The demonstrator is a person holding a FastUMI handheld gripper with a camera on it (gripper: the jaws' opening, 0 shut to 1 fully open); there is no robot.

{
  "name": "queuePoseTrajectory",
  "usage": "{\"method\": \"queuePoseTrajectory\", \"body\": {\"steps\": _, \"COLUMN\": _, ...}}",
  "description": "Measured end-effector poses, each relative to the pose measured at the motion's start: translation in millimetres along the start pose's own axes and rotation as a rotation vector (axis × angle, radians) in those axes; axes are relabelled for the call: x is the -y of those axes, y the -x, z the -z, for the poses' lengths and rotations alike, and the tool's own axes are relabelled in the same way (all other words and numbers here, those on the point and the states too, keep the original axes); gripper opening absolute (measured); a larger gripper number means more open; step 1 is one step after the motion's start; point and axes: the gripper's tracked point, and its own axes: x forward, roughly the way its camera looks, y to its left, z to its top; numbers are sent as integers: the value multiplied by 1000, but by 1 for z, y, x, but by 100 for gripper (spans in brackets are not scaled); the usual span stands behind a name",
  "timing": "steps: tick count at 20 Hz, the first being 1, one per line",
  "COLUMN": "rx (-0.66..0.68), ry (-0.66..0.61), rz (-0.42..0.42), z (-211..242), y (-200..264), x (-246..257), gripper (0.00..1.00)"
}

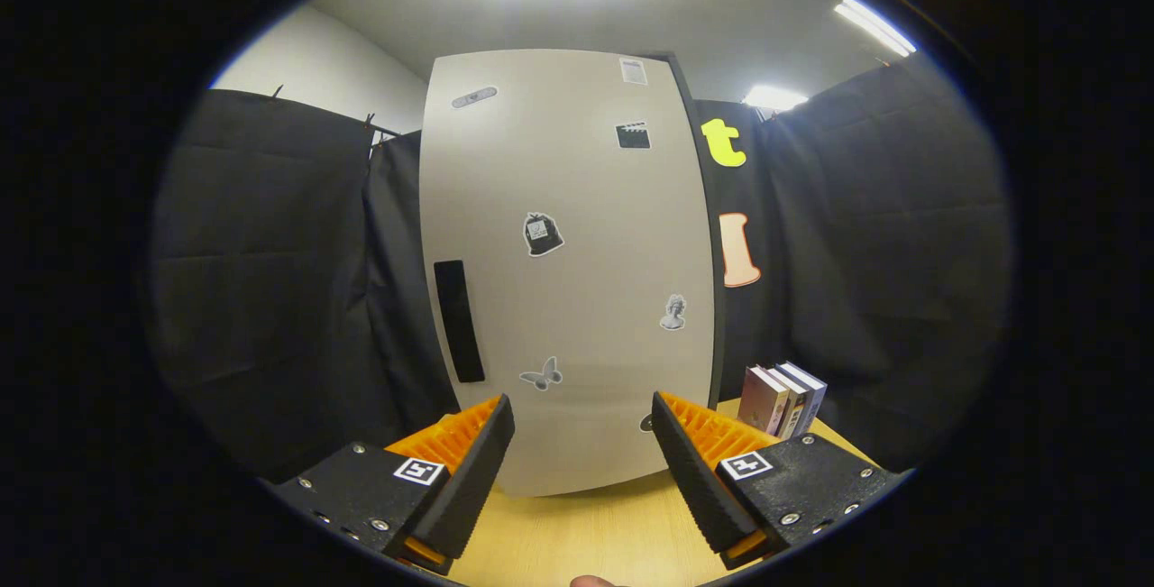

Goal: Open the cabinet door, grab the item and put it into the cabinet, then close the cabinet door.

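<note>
Straight ahead of the hand-held gripper (pixel 583 420) stands the cabinet (pixel 577 253), its door shut, on the counter (pixel 586 537). Its upright dark handle (pixel 459 321) lies up and left of the fingers, which are spread and hold nothing. Boxes (pixel 781 399), likely the item, stand right of the cabinet.

The gripper (pixel 582 425) hovered over the wooden counter (pixel 586 537) with its jaws spread wide and nothing between them, facing the closed cabinet door (pixel 568 271) just ahead. The pale door carried a dark vertical handle (pixel 459 321) near its left edge and several small stickers. A few boxes (pixel 781 399) stood upright on the counter beside the cabinet's right side, beyond the right finger.
</note>
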Motion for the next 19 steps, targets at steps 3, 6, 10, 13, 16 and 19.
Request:
{"method": "queuePoseTrajectory", "body": {"steps": 3, "rx": -7, "ry": 3, "rz": 0, "z": 5, "y": 6, "x": 6, "gripper": 95}}
{"method": "queuePoseTrajectory", "body": {"steps": 6, "rx": -9, "ry": -11, "rz": 9, "z": 7, "y": 9, "x": 15, "gripper": 96}}
{"method": "queuePoseTrajectory", "body": {"steps": 10, "rx": -5, "ry": -33, "rz": 20, "z": 7, "y": 14, "x": 26, "gripper": 95}}
{"method": "queuePoseTrajectory", "body": {"steps": 13, "rx": -1, "ry": -28, "rz": 21, "z": 8, "y": 19, "x": 32, "gripper": 95}}
{"method": "queuePoseTrajectory", "body": {"steps": 16, "rx": 11, "ry": -27, "rz": 12, "z": 6, "y": 23, "x": 35, "gripper": 95}}
{"method": "queuePoseTrajectory", "body": {"steps": 19, "rx": 32, "ry": -30, "rz": -7, "z": -2, "y": 27, "x": 33, "gripper": 96}}
